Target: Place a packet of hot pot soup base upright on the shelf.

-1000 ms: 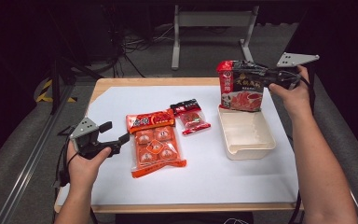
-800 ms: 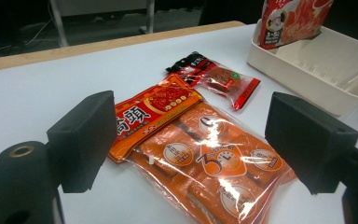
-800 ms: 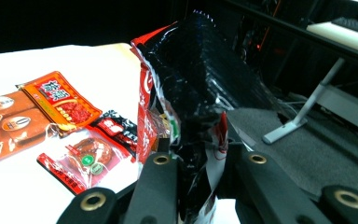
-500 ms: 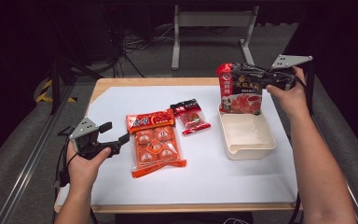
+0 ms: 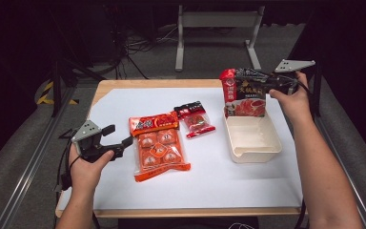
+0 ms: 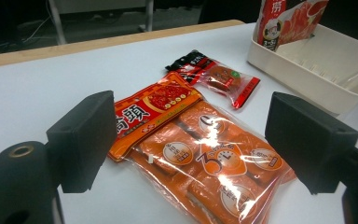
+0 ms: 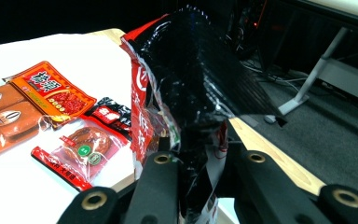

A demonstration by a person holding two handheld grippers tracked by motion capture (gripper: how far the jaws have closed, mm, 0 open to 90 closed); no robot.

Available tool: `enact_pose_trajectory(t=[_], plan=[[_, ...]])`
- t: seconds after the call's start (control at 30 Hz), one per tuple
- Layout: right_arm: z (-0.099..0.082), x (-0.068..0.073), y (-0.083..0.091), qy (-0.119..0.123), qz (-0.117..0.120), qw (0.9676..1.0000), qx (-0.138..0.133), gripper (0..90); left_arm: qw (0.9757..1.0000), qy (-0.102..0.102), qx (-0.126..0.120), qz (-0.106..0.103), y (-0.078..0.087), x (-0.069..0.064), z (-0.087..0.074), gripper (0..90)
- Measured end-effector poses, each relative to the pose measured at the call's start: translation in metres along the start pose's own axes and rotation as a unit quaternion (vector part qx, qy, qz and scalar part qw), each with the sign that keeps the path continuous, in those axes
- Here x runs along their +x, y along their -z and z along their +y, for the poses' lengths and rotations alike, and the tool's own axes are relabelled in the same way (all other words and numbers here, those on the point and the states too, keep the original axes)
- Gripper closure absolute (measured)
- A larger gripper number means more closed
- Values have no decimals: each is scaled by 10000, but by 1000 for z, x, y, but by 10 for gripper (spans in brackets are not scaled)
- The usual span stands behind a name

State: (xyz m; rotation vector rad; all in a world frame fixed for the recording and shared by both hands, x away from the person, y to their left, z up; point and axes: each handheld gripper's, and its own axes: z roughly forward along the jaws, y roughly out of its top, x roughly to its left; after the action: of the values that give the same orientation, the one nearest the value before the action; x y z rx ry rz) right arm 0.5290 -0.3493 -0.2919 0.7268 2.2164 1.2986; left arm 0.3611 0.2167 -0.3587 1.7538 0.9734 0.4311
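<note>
High view: three snack packets and one white tray [image 5: 252, 143] sit on the bench [image 5: 124, 102]. The right gripper [image 5: 248, 78] is clamped on the top of one tall red packet [image 5: 243, 98], which stands upright in the tray's far end. The left gripper [image 5: 119, 138], jaws apart and holding nothing, hovers just beside one large orange packet [image 5: 158, 145]; one small red packet [image 5: 196, 119] lies between that and the tray.

Left gripper view: both jaws stand wide over the orange packet [image 6: 205, 154].

Right gripper view: jaws pinch the tall packet [image 7: 186, 107].
</note>
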Motion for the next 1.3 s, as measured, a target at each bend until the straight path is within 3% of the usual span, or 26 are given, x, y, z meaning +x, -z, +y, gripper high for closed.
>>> enact_pose_trajectory(t=[0.4,0.63,0.77,0.93,1.0,1.03,1.1,1.3], plan=[[-5,1,-2,-339,-106,9993,148,820,10000,-9,-7,-20,0,-1,1,176],[-22,-4,-4,-824,20,9966,-86,816,10000,-9,-20,-18,1,0,1,176],[-35,-4,-7,-973,9,9950,-244,816,10000,11,-26,-14,1,0,1,176],[-38,-1,-3,-969,-266,9949,9,813,10000,9,9,-30,0,-1,1,176],[-35,4,3,-1213,-521,9910,222,805,10000,-8,-11,-33,0,-1,1,176],[-35,4,3,-1213,-521,9910,222,805,10000,-4,-17,-34,0,-1,1,176],[-32,11,7,-1201,-762,9890,398,804,10000,10,-26,-27,1,0,1,176],[-32,8,8,-1199,-761,9890,424,788,10000,12,-24,-39,0,0,1,176]])
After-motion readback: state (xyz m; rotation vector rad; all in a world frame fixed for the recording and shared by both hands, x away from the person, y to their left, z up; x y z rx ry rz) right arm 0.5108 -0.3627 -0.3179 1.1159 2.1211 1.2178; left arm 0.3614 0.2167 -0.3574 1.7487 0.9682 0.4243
